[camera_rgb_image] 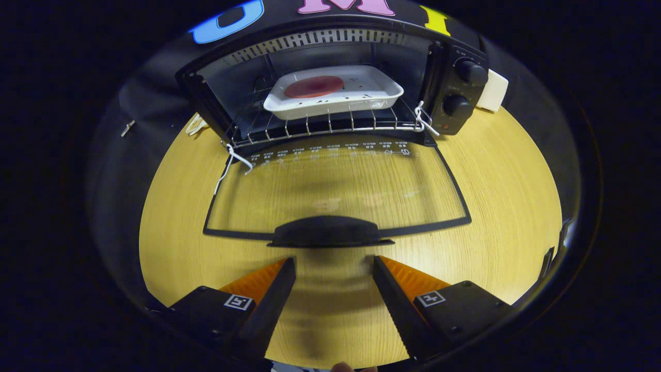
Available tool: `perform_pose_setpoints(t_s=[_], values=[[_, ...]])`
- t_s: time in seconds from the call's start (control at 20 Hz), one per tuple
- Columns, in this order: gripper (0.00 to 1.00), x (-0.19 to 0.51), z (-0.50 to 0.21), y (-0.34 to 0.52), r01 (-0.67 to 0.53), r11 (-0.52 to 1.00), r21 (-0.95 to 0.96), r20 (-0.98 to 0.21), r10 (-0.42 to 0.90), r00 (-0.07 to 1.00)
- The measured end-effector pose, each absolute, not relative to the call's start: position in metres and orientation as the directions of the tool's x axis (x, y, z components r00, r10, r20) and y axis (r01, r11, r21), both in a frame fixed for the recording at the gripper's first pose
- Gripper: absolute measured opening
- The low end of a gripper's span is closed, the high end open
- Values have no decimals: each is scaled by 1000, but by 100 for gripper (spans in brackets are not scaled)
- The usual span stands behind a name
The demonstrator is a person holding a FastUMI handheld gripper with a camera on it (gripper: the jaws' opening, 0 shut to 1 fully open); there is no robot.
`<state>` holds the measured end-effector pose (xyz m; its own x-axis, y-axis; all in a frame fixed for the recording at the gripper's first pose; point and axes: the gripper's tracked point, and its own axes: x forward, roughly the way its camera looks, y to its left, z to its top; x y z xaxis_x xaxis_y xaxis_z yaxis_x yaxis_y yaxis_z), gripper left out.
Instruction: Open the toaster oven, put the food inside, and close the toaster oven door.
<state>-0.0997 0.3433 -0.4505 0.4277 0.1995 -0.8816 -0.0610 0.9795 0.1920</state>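
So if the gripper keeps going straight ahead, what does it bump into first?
Probably the door handle of the open door, just ahead of the open gripper. Its height is hard to judge, so the fingers might pass over it.

The toaster oven (330, 82) is cut across its top, so its upper casing cannot be made out. The small marks along the far edge of the open glass door (335, 186) are too small to read. Dark specks on the white tray (361, 93) beside the reddish round food (314, 87) are too small to identify. A pale object (493, 90) to the right of the oven is half hidden behind its knob panel. The fingers (334, 268), spread apart and holding nothing, are cut off at their near ends, as is the tabletop (496, 206).
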Motion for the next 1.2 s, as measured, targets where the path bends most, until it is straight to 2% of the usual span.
perform_pose_setpoints(t_s=[0.2,0.4,0.7,1.0,1.2], values=[[97,-99,-447,343,-83,980,179,-889,198,413],[97,-101,-419,339,-123,971,203,-833,237,501],[98,-82,-342,333,-202,962,183,-678,273,682],[98,-61,-266,325,-233,954,187,-564,299,770],[97,-67,-244,304,-235,948,215,-519,315,795]])
